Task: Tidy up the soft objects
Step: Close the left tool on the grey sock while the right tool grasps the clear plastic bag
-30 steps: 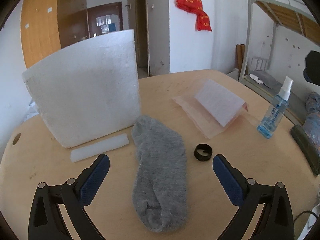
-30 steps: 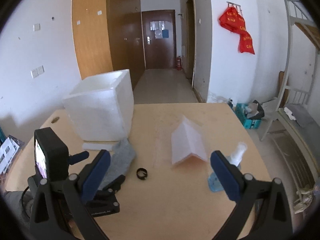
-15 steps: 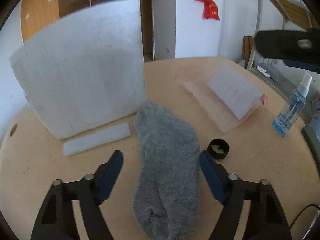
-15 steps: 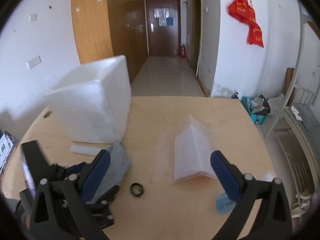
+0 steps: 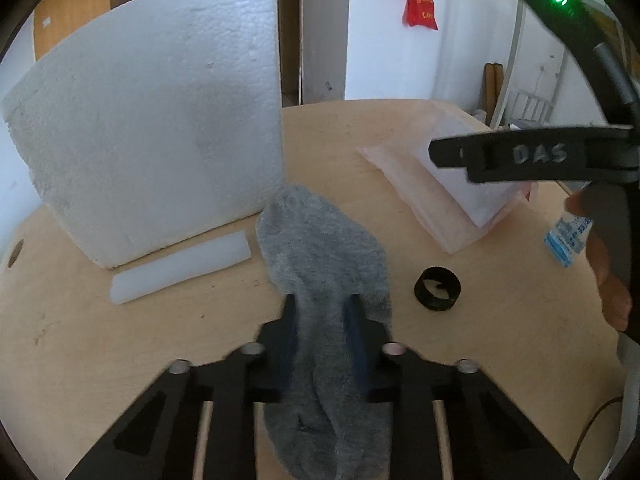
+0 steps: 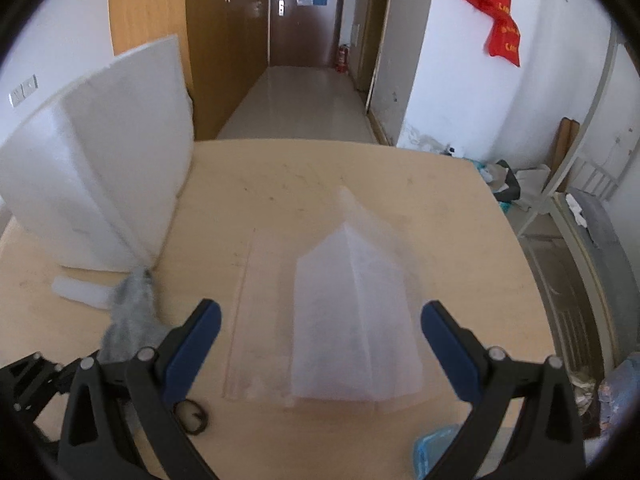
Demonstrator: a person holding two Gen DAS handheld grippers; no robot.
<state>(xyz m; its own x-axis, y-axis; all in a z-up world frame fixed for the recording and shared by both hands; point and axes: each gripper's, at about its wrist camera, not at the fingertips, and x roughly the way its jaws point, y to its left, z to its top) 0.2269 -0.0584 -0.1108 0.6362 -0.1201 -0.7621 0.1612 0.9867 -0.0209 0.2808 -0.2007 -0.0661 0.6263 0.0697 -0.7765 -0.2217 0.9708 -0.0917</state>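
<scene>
Left tool (image 5: 320, 320) has just been closing, and we see its blue pads pinching the sock (image 5: 320, 248) across the narrow middle, the sock lying flat on the counter (image 5: 100, 340) with its far end touching the foam box (image 5: 152, 128). We judge the grip shallow: only a bunched ridge of fabric sits between the pads, so a quick lift could let the sock slide out or drag its loose ends. A dragged end could sweep the foam strip (image 5: 180, 264) just left of it, or the black cap (image 5: 438, 290) just right.

Further right, our right tool (image 6: 320, 332) hangs spread wide over the folded sheet (image 6: 356, 320), touching nothing. That sheet looks thin and slippery on its clear bag (image 6: 256, 320); closing on the raised fold could crush it or push it away. The spray bottle (image 5: 568, 236) stands near the right hand (image 5: 608, 272) and could be knocked over. If the box is the destination, its tall wall stands in the way.
</scene>
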